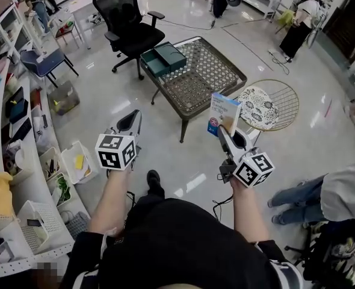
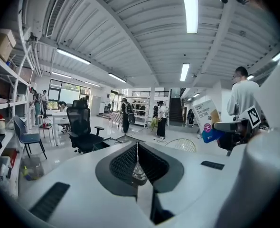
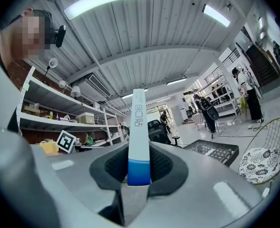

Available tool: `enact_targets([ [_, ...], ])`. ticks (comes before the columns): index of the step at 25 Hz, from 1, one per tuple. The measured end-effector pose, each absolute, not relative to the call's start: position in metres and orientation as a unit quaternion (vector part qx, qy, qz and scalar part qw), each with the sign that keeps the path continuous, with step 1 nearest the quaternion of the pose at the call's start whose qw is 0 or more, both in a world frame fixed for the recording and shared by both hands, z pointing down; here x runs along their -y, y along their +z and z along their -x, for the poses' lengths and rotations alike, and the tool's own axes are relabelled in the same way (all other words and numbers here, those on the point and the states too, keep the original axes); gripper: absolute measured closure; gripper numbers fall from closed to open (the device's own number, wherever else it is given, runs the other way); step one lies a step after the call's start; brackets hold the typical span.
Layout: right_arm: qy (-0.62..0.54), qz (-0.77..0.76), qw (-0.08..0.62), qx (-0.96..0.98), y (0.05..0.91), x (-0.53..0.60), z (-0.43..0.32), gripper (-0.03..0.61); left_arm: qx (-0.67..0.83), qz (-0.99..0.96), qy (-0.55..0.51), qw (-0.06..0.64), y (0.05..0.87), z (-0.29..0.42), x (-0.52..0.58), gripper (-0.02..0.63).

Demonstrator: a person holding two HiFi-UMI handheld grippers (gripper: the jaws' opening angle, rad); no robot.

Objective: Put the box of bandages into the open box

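The white and blue box of bandages (image 1: 224, 114) stands upright in my right gripper (image 1: 225, 129), whose jaws are shut on its lower end. In the right gripper view the box (image 3: 139, 141) rises edge-on out of the gripper (image 3: 138, 174). The left gripper view shows the same box (image 2: 206, 120) off to the right. The open dark green box (image 1: 163, 59) lies on the far left corner of a mesh-topped low table (image 1: 209, 71), well ahead of both grippers. My left gripper (image 1: 130, 121) is raised at the left, shut (image 2: 137, 167), with nothing in it.
A black office chair (image 1: 130, 24) stands behind the table. A round wire chair with a patterned cushion (image 1: 262, 107) sits right of it. Shelves (image 1: 12, 131) and white baskets (image 1: 75, 161) line the left. A seated person's legs (image 1: 298, 194) are at the right.
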State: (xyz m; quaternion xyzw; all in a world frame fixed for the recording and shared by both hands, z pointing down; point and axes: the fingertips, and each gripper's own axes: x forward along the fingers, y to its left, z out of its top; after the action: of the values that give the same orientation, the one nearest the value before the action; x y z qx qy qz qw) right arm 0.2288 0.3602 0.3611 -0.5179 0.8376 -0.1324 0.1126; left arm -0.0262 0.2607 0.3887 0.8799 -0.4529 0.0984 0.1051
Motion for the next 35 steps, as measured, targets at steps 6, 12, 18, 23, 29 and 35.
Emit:
enact_targets([
  [6,-0.154,0.521,0.1,-0.833,0.373,-0.293,-0.223,0.491,0.457,-0.876,0.098,0.121,0.403,0.041,-0.203,0.6],
  [12,-0.169,0.501,0.081,-0.845,0.379,-0.218,-0.177,0.491,0.469,-0.868,0.099,0.127,0.411,0.079,-0.137,0.6],
  [18,-0.176,0.494,0.061,-0.849,0.376,-0.154,-0.135,0.491,0.482,-0.862,0.094,0.128,0.412,0.126,-0.086,0.599],
  [23,-0.176,0.487,0.057,-0.853,0.375,-0.115,-0.104,0.489,0.498,-0.852,0.093,0.131,0.418,0.165,-0.056,0.599],
  [29,-0.19,0.473,0.051,-0.859,0.384,-0.078,-0.078,0.489,0.51,-0.843,0.099,0.137,0.427,0.192,-0.028,0.598],
  [35,-0.21,0.466,0.059,-0.858,0.396,-0.021,-0.081,0.491,0.512,-0.839,0.116,0.143,0.432,0.19,0.014,0.6],
])
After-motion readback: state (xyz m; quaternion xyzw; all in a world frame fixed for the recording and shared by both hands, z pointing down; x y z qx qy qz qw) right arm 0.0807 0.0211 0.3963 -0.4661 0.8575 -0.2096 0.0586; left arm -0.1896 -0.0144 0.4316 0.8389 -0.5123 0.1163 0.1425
